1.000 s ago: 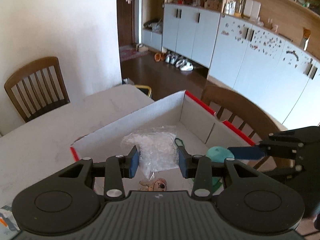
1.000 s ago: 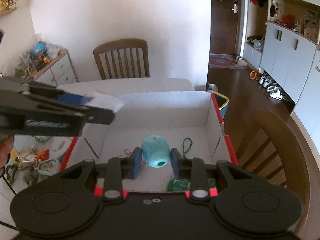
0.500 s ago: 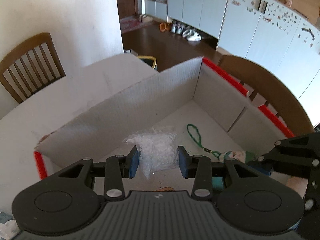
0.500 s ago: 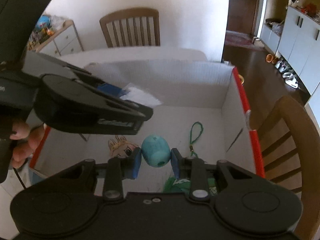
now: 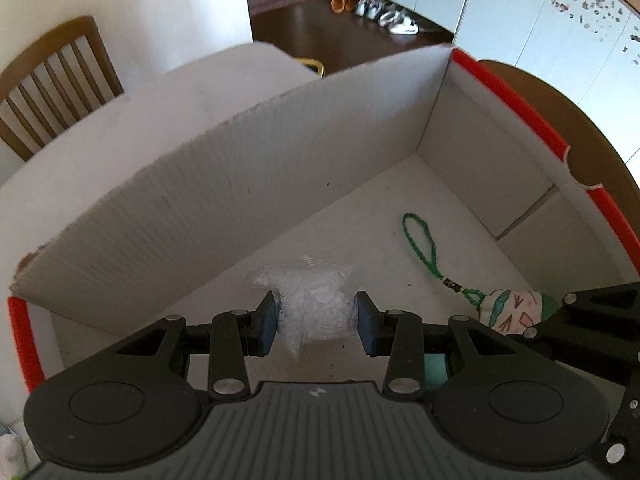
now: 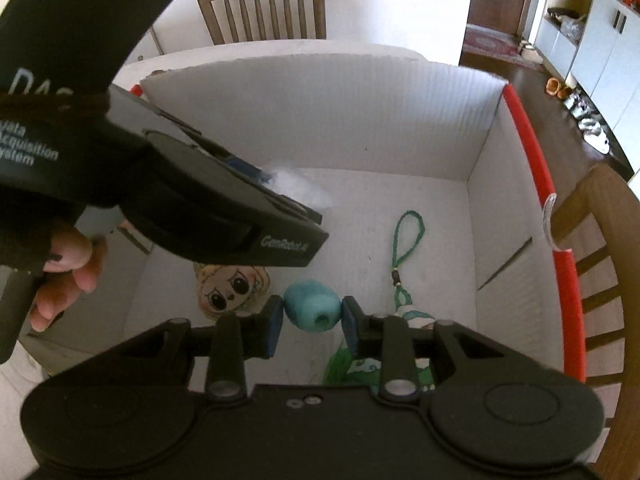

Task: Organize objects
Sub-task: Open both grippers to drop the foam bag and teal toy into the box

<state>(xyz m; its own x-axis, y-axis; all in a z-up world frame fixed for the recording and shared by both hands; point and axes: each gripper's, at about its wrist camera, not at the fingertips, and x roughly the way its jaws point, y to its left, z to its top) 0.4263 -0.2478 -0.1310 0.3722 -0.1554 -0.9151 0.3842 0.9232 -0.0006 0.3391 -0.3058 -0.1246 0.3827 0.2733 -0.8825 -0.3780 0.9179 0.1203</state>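
Over the white box (image 5: 304, 184): left gripper (image 5: 316, 322) clamps a clear plastic bag (image 5: 314, 306), right gripper (image 6: 313, 320) a teal toy (image 6: 310, 306); release low, onto bare floor, clear of the green cord (image 5: 420, 240)

Both grippers (image 5: 316, 326) (image 6: 312, 322) tilted down, jaws clamped.

1. Clear bag (image 5: 316, 312) of white bits, between the left gripper's (image 5: 317, 322) blue-padded jaws.
2. Teal foam piece (image 6: 312, 310), between the right gripper's (image 6: 311, 326) blue-padded jaws.
3. White box (image 5: 240, 200) with red edges, ahead of the jaws.
4. Green cord (image 5: 420, 240), right of the left jaws.
5. Blond-haired doll face (image 6: 230, 286), left of the right jaws.
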